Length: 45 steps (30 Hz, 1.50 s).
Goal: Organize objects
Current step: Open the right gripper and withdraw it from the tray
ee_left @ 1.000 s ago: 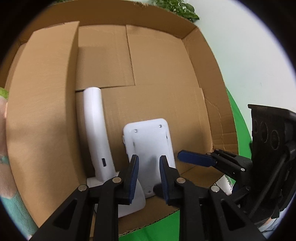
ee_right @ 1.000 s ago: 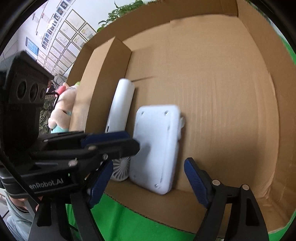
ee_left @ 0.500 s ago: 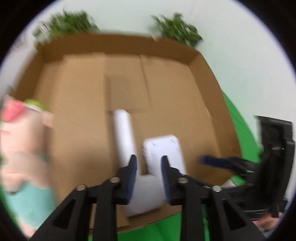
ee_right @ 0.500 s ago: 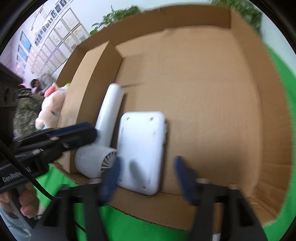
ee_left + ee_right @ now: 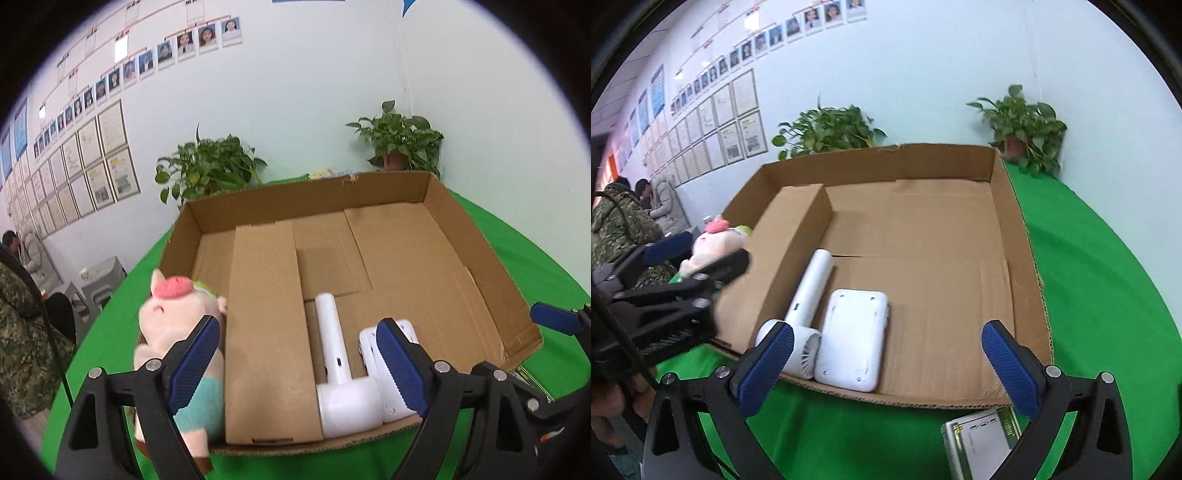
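An open cardboard box [image 5: 480, 258] lies on the green table. A white hair dryer [image 5: 332, 343] and a white flat device [image 5: 367, 350] lie side by side on its floor, right of a cardboard divider [image 5: 266, 314]. A pink plush pig [image 5: 173, 306] sits left of the divider. My left gripper [image 5: 297, 360] hovers before the box's near edge, its jaws opening with nothing between them. My right gripper [image 5: 888, 365] is also back from the box, above the hair dryer [image 5: 812, 291] and device [image 5: 855, 336], jaws opening and empty.
A small green-and-white pack [image 5: 979, 443] lies on the green cloth [image 5: 1108, 295] in front of the box. Two potted plants [image 5: 210, 166] [image 5: 402, 140] stand behind it by the wall. People [image 5: 22, 332] sit at the far left.
Both grippers have pulled back and risen away from the box, and their jaws have spread wide. The hair dryer and the flat device stay on the box floor.
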Each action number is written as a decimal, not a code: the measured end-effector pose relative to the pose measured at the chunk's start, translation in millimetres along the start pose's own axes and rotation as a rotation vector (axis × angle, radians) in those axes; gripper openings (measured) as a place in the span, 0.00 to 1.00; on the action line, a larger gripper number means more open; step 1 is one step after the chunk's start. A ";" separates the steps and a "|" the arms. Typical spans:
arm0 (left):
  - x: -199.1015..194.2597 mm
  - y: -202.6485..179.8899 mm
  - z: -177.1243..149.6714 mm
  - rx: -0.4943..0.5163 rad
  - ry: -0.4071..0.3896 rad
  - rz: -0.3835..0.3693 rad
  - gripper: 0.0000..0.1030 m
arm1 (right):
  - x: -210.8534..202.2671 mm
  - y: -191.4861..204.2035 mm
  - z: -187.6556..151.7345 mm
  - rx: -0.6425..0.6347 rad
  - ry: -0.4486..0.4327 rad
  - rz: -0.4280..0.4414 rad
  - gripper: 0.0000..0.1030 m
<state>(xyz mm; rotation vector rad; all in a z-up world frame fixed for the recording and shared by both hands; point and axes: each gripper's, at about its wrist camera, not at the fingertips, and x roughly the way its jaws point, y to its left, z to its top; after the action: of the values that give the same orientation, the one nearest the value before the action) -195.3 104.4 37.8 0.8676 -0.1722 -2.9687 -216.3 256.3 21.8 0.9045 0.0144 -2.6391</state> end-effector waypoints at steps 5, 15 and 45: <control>3.0 3.1 -5.3 -0.031 0.022 -0.002 0.84 | -2.5 7.6 -4.8 -0.006 -0.027 0.004 0.99; -9.5 0.9 -9.4 -0.036 -0.013 0.030 0.78 | 2.4 5.7 -11.5 -0.006 0.004 -0.043 0.58; -9.7 11.6 -18.4 -0.078 0.032 -0.045 0.89 | -4.9 9.6 -20.0 0.015 -0.032 0.011 0.99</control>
<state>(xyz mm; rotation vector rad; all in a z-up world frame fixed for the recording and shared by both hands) -177.0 91.8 29.0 0.9213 -0.0357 -2.9772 -197.7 251.3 9.8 0.8645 -0.0179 -2.6464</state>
